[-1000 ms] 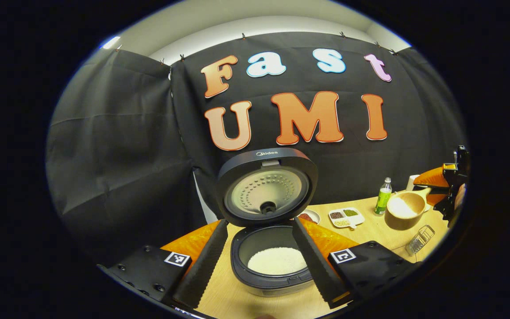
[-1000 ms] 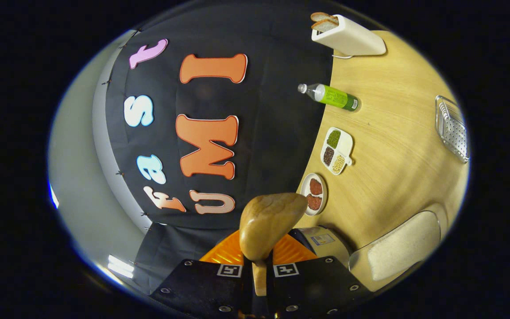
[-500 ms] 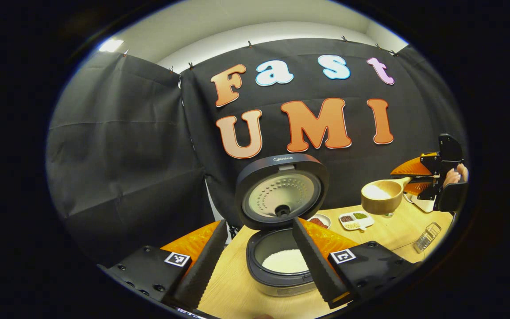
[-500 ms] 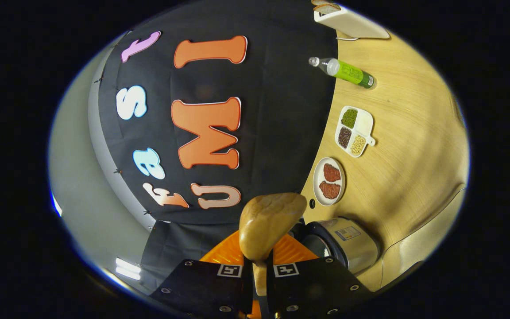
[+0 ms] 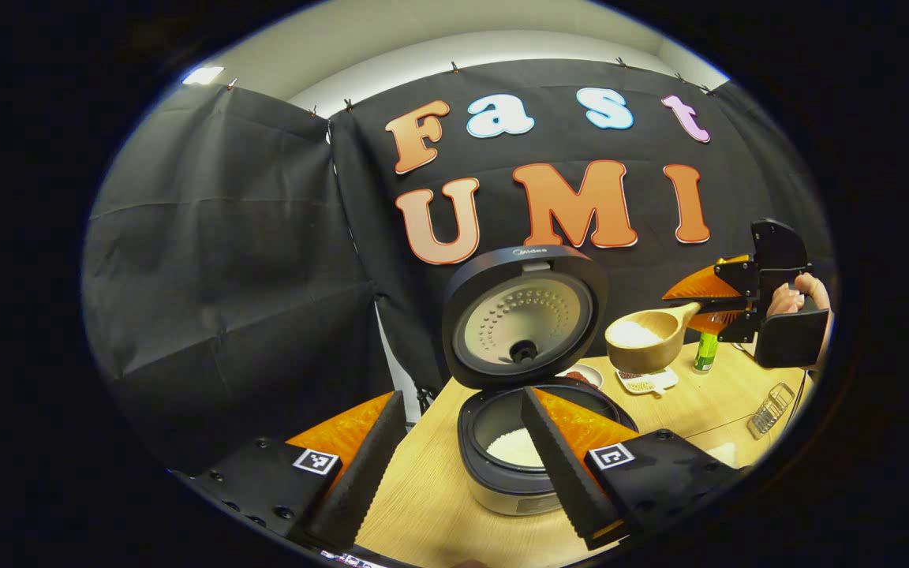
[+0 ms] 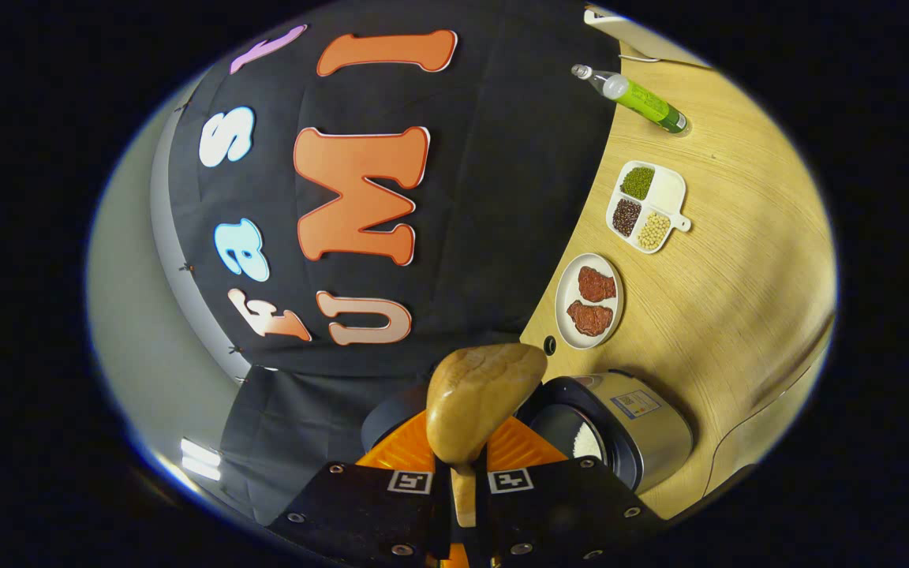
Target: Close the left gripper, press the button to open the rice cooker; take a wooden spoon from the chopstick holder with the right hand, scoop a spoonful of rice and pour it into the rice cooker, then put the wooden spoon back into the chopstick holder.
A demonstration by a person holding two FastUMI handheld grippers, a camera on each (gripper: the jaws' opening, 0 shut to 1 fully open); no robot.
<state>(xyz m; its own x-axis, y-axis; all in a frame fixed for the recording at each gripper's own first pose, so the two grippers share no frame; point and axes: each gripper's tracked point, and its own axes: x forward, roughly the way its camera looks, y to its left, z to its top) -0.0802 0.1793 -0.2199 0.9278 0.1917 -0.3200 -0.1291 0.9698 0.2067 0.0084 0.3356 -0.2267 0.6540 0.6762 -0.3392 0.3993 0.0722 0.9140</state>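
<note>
Right gripper (image 6: 462, 505) clamped on the spoon (image 6: 480, 398) handle, bowl heaped with rice held level beside the raised lid (image 5: 524, 315) above the open cooker (image 5: 514, 465), left gripper (image 5: 454, 465) fingers spread apart, empty, before the pot.

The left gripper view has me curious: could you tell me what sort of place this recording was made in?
Most likely a staged kitchen counter inside a recording booth. An open rice cooker stands on a wooden table, small dishes of food sit nearby, and black cloth hangs behind in place of real walls.
</note>
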